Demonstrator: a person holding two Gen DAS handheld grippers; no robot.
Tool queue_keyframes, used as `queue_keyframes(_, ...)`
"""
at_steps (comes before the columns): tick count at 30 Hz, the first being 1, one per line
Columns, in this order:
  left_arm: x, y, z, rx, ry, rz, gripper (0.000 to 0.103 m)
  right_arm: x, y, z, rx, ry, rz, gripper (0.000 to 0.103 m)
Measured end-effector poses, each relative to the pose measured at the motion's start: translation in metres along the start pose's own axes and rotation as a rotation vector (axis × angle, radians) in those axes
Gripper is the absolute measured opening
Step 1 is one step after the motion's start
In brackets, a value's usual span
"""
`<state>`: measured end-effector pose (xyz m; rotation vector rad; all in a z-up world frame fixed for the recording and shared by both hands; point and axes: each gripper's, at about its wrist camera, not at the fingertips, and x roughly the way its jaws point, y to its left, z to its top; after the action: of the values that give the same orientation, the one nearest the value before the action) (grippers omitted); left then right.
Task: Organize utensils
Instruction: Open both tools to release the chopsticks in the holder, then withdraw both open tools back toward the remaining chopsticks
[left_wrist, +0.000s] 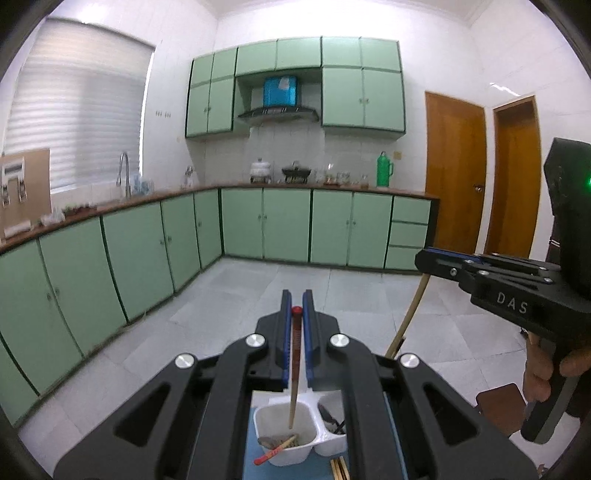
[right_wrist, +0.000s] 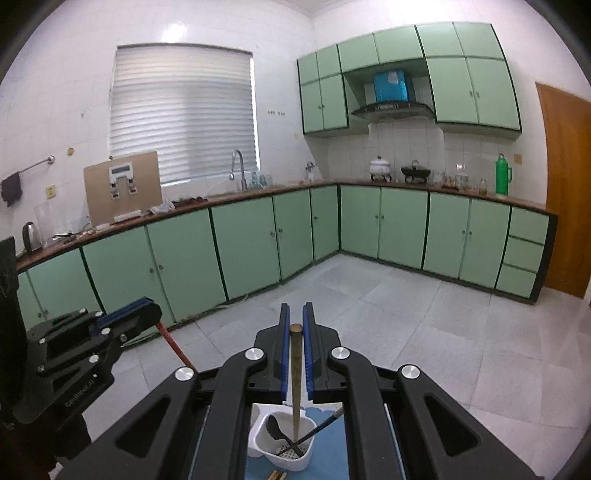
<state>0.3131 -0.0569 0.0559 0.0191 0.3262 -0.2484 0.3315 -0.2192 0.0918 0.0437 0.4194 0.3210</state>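
My left gripper (left_wrist: 296, 299) is shut on a red-topped chopstick (left_wrist: 295, 365) that hangs point-down into the left compartment of a white utensil holder (left_wrist: 284, 456). A second red-tipped chopstick (left_wrist: 275, 451) leans in that compartment. My right gripper (right_wrist: 296, 314) is shut on a brown wooden chopstick (right_wrist: 295, 384), held upright over the holder's other compartment (right_wrist: 258, 439), where a dark spoon (right_wrist: 275, 428) and a black-handled utensil (right_wrist: 321, 424) lie. Each gripper shows in the other's view: the right gripper (left_wrist: 424, 260) and the left gripper (right_wrist: 155, 312).
The holder stands on a blue mat (right_wrist: 328, 461). More wooden chopsticks (left_wrist: 340, 469) lie on the mat below the holder. Green kitchen cabinets (right_wrist: 243, 243), a counter with a sink tap (right_wrist: 238, 166) and grey floor tiles (right_wrist: 424, 332) lie beyond.
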Motion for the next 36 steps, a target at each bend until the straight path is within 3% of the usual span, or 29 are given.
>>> queue_keyframes(7,0.029,0.015,-0.026,-0.026,0.095,-0.001,0.007,0.026,-0.009,-0.035,0.022,0.091,0.011,0.01)
queue_keyframes(9,0.03,0.019,-0.028,-0.03,0.102,-0.007,0.011,0.022,-0.012,-0.038,0.028,0.088,0.003,0.02)
queue_keyframes(11,0.028,0.022,-0.027,-0.03,0.099,-0.005,0.021,0.01,-0.018,-0.039,0.048,0.064,-0.012,0.039)
queue_keyframes(13,0.019,0.024,-0.027,-0.038,0.089,-0.006,0.028,-0.004,-0.024,-0.04,0.059,0.04,-0.029,0.045)
queue_keyframes(16,0.002,0.024,-0.029,-0.043,0.078,-0.002,0.048,-0.025,-0.029,-0.045,0.073,0.019,-0.075,0.07)
queue_keyframes(18,-0.012,0.021,-0.033,-0.04,0.071,-0.013,0.053,-0.041,-0.033,-0.053,0.088,0.002,-0.106,0.088)
queue_keyframes(20,-0.03,0.015,-0.044,-0.033,0.071,-0.034,0.062,-0.06,-0.036,-0.069,0.113,-0.003,-0.138,0.098)
queue_keyframes(22,-0.046,0.007,-0.06,-0.032,0.083,-0.036,0.072,-0.073,-0.039,-0.089,0.139,0.008,-0.148,0.098)
queue_keyframes(25,-0.067,0.0,-0.098,-0.044,0.142,-0.052,0.078,-0.088,-0.043,-0.128,0.18,0.061,-0.165,0.098)
queue_keyframes(36,-0.094,0.023,-0.235,-0.101,0.407,0.046,0.078,-0.104,-0.021,-0.253,0.246,0.269,-0.21,0.098)
